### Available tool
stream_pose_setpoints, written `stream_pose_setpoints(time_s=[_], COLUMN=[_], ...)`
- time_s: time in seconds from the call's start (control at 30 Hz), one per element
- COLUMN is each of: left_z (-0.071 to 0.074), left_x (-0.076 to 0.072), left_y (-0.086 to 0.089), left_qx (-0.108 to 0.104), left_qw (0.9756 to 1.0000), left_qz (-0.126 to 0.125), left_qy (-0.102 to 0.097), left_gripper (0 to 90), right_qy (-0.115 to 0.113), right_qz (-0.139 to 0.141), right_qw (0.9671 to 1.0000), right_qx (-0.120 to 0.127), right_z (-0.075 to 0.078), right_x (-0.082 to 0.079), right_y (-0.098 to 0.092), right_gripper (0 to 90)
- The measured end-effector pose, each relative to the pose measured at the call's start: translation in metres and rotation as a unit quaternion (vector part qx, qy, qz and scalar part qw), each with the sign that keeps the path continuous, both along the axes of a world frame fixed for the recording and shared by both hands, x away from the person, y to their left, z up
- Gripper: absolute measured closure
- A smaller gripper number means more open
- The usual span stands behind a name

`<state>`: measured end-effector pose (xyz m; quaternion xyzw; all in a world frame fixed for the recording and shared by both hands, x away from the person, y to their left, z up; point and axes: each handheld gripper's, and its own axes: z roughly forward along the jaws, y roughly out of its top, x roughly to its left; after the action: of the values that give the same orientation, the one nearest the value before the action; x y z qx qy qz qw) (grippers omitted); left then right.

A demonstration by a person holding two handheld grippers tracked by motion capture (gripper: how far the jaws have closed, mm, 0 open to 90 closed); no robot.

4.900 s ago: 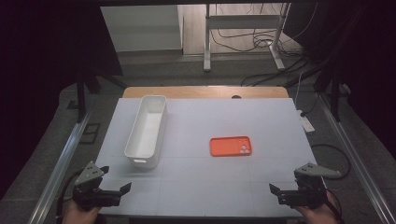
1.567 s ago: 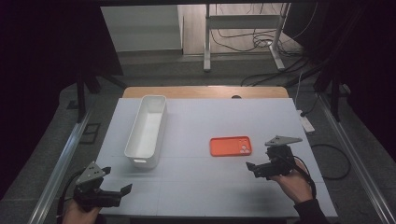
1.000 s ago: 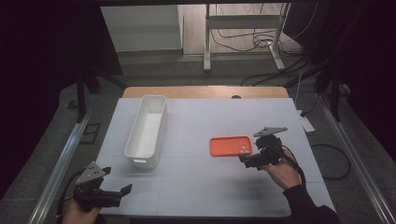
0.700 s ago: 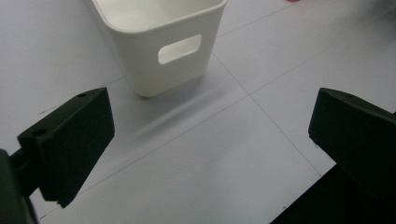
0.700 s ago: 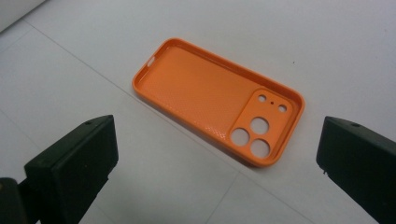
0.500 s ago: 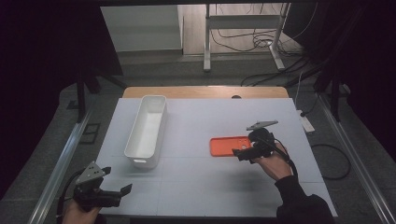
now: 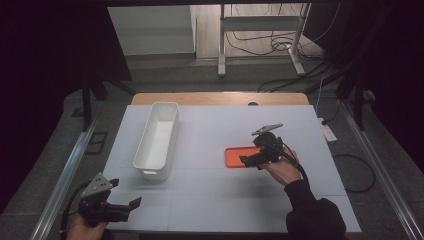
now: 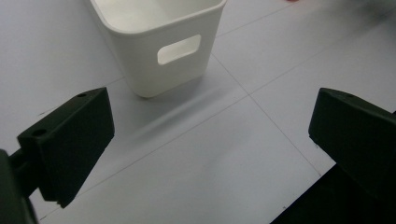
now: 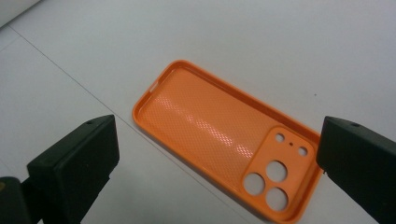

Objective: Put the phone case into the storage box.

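Note:
An orange phone case lies flat on the white table, inner side up, camera holes at one end. My right gripper hovers over the case's right end, open, jaws spread wider than the case and nothing between them. A long white bin stands left of centre, with a handle cut-out in its near end wall. My left gripper rests at the table's front left corner, open and empty, pointing toward the bin's near end.
The white table top ends in a wooden strip at the far edge. Metal rails run along both sides. A power strip and cables lie on the floor to the right, and a frame stand stands beyond.
My right gripper has travelled from the front right corner forward and leftward until it is over the phone case. The left gripper has stayed put.

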<state>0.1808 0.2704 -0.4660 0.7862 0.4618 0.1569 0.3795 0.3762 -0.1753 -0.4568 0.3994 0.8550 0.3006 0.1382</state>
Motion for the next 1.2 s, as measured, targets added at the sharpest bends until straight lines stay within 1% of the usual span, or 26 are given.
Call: stream_pose_setpoints(time_s=[0.2,0.3,0.33,0.37,0.43,0.47,0.5,0.53,0.6,0.63,0.67,0.7,0.73,0.77,0.87,0.93,1.0,1.03,1.07,1.2], left_z=[0.0,0.0,0.0,0.0,0.0,0.0,0.0,0.0,0.0,0.0,0.0,0.0,0.0,0.0,0.0,0.0,0.0,0.0,0.0,0.0], left_x=[0.0,0.0,0.0,0.0,0.0,0.0,0.0,0.0,0.0,0.0,0.0,0.0,0.0,0.0,0.0,0.0,0.0,0.0,0.0,0.0], left_y=[0.0,0.0,0.0,0.0,0.0,0.0,0.0,0.0,0.0,0.0,0.0,0.001,0.001,0.001,0.001,0.001,0.001,0.001,0.001,0.001], left_qx=[0.0,0.001,0.001,0.001,0.002,0.002,0.002,0.002,0.002,0.0,0.0,-0.001,-0.002,-0.003,-0.003,-0.003,-0.003,-0.003,-0.003,-0.003], left_qw=[1.0,1.0,1.0,1.0,1.0,1.0,1.0,1.0,1.0,1.0,1.0,1.0,1.0,1.0,1.0,1.0,1.0,1.0,1.0,1.0], left_qz=[0.0,0.0,0.0,-0.001,-0.001,-0.001,-0.001,-0.001,-0.001,-0.001,0.0,0.0,0.0,0.001,0.0,0.0,0.0,0.0,0.0,-0.001], left_qy=[0.0,0.0,0.0,0.0,0.0,0.0,0.0,0.0,0.0,0.001,0.001,0.001,0.002,0.002,0.001,0.001,0.001,0.002,0.001,0.001], left_gripper=[1.3,1.3,1.3,1.3,1.3,1.3,1.3,1.3,1.3,1.3,1.3,1.3,1.3,1.3,1.3,1.4,1.4,1.4,1.4,1.4], right_qy=[0.01,0.014,0.021,0.026,0.028,0.028,0.03,0.03,0.032,0.035,0.036,0.038,0.038,0.039,0.05,0.057,0.062,0.062,0.064,0.055], right_qz=[-0.001,0.005,0.006,0.005,0.008,0.008,0.008,0.008,0.019,0.028,0.034,0.039,0.039,0.044,0.056,0.062,0.061,0.061,0.062,0.062], right_qw=[0.9999,0.9999,0.9997,0.9996,0.9995,0.9995,0.9995,0.9995,0.9992,0.9989,0.9986,0.9983,0.9983,0.998,0.9969,0.9963,0.9962,0.9962,0.996,0.9963], right_qx=[0.003,0.001,0.005,0.003,-0.005,-0.005,-0.011,-0.011,-0.011,-0.016,-0.018,-0.019,-0.019,-0.023,-0.023,-0.018,-0.009,-0.009,-0.01,-0.019], right_z=[-0.002,-0.005,-0.005,-0.006,-0.007,-0.007,-0.008,-0.008,-0.008,-0.009,-0.009,-0.01,-0.01,-0.012,-0.014,-0.016,-0.017,-0.017,-0.019,-0.026], right_x=[0.008,0.012,0.013,0.014,0.016,0.016,0.017,0.017,0.018,0.019,0.02,0.02,0.02,0.02,0.022,0.023,0.025,0.025,0.026,0.026], right_y=[0.009,0.014,0.015,0.018,0.021,0.021,0.024,0.024,0.025,0.027,0.029,0.03,0.03,0.031,0.034,0.035,0.035,0.035,0.036,0.04], right_gripper=[0.0,0.0,0.0,0.7,5.6,5.6,17.6,17.6,29.9,40.2,45.9,50.4,50.4,56.3,72.2,88.9,89.1,89.1,89.1,89.1])
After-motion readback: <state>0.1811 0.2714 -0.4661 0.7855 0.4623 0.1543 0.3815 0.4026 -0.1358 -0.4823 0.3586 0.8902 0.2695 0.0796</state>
